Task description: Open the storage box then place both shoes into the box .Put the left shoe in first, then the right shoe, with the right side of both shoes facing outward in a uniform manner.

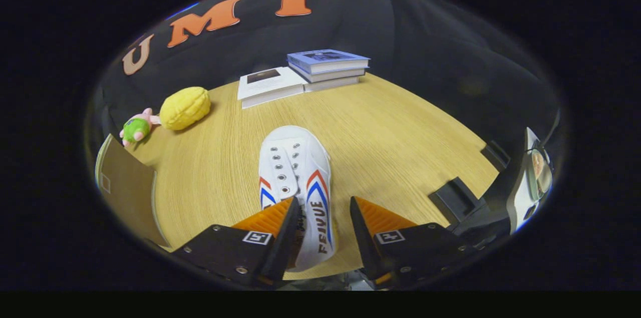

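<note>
Gripper view is looking down along the two fingers, which are standing apart over a white canvas shoe (296,185) on the wooden table (400,132). The gripper (323,223) is straddling the shoe's heel end: one finger is sitting at the shoe's opening on its left, possibly dipping inside the collar, though that is hard to judge here, while the other is standing clear of the shoe's outer side with bare table between them. So the fingers are not clamping anything. The shoe is pointing its rounded toe away from the fingers, showing metal eyelets without laces and red and blue chevron stripes on the side.

Beyond it, a stack of books (328,65) is lying beside a flat white book (270,86). A ribbed yellow plush (185,107) and a small green and pink toy (136,128) are resting near a brown cardboard flap (127,188).
</note>
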The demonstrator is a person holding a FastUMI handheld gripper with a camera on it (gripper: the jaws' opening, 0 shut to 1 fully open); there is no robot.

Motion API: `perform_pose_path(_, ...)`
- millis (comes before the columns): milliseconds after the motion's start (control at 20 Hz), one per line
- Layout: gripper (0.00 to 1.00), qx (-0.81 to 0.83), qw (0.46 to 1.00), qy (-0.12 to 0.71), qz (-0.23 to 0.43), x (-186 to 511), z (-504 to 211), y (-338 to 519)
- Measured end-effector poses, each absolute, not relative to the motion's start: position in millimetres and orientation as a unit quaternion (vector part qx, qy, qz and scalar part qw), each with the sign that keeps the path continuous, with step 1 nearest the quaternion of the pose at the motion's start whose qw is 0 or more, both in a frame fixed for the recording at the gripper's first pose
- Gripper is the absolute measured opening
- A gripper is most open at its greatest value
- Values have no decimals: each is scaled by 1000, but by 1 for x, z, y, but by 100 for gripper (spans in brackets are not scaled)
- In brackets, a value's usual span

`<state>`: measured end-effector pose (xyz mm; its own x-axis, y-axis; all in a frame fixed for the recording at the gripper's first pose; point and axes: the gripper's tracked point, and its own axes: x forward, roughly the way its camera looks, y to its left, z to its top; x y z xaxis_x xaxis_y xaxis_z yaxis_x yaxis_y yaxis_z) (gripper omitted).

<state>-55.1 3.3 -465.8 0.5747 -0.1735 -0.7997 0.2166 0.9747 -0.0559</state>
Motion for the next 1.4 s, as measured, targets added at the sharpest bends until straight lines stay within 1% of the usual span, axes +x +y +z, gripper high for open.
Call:
perform_pose_path(50, 57, 32, 884, 453, -113, -55, -470, 4)
perform_pose_path(100, 48, 44, 881, 458, -114, -55, -473, 6)
perform_pose_path(150, 42, 53, 880, 459, -113, -54, -474, 9)
perform_pose_path(200, 32, 51, 879, 460, -115, -53, -474, 9)
perform_pose_path(250, 29, 41, 880, 460, -114, -53, -474, 8)
perform_pose_path(350, 29, 26, 880, 460, -113, -53, -474, 9)
perform_pose_path(450, 25, 13, 883, 455, -110, -52, -471, 8)
perform_pose_path(500, 17, 13, 885, 451, -112, -51, -471, 6)
perform_pose_path(650, 1, 47, 886, 446, -122, -52, -467, 5)
perform_pose_path(950, 0, 66, 894, 421, -140, -53, -435, 16)
perform_pose_path(1200, 0, 64, 909, 393, -124, -43, -392, 51)
perform_pose_path(1400, 0, 68, 921, 372, -91, -38, -361, 105)
